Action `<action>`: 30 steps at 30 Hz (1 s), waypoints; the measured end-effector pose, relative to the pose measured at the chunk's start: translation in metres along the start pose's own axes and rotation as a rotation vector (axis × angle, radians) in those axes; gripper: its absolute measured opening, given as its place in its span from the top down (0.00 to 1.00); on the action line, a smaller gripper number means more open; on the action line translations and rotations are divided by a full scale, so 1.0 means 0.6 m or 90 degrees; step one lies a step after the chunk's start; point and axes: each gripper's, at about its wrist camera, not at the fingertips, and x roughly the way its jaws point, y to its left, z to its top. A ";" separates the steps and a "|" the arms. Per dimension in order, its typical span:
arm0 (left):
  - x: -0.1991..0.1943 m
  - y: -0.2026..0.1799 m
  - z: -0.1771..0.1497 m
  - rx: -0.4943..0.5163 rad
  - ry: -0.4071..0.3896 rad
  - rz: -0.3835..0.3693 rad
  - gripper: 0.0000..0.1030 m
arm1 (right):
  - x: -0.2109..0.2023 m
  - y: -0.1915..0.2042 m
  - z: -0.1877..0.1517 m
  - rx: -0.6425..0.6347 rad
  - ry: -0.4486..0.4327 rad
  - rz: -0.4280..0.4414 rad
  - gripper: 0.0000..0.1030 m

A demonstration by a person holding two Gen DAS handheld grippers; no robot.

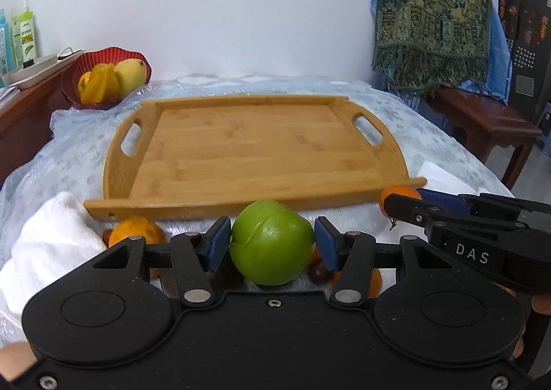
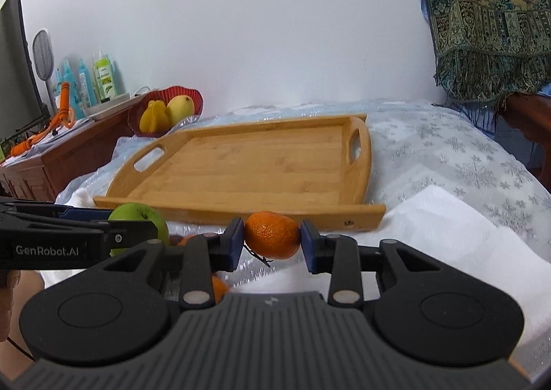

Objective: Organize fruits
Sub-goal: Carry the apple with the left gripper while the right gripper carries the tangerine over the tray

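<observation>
Before the bamboo tray [image 1: 248,145] — grippers pinch round, smooth green fruit [image 1: 272,242], dimpled tangerine [image 2: 272,235].

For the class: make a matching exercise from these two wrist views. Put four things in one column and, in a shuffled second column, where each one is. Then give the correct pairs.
Things:
1. green apple
2. small orange
3. mango
4. wooden tray

Places:
A. in the red bowl at the far left
B. between the pads of the right gripper
C. flat on the covered table, nothing on it
D. between the pads of the left gripper

Pairs: 1-D, 2-B, 3-A, 4-C
</observation>
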 end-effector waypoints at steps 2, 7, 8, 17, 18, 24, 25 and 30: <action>0.005 0.005 0.012 -0.005 -0.002 0.003 0.50 | 0.007 0.000 0.009 0.003 -0.003 0.004 0.62; 0.025 0.019 0.043 -0.016 -0.005 0.011 0.50 | 0.033 -0.005 0.032 0.013 -0.007 0.008 0.61; 0.030 0.023 0.050 -0.018 -0.005 0.013 0.50 | 0.040 -0.008 0.037 0.020 -0.009 0.007 0.61; 0.092 0.059 0.104 -0.033 -0.003 0.027 0.50 | 0.108 -0.022 0.081 0.037 -0.012 -0.004 0.61; 0.101 0.064 0.111 -0.035 -0.002 0.027 0.50 | 0.117 -0.024 0.089 0.038 -0.012 -0.004 0.61; 0.161 0.095 0.152 -0.053 0.019 -0.012 0.50 | 0.178 -0.033 0.139 0.035 -0.017 -0.019 0.61; 0.172 0.099 0.158 -0.054 0.025 -0.012 0.50 | 0.188 -0.035 0.145 0.035 -0.012 -0.019 0.61; 0.218 0.101 0.171 -0.052 0.038 0.006 0.50 | 0.226 -0.040 0.153 0.032 0.018 -0.024 0.61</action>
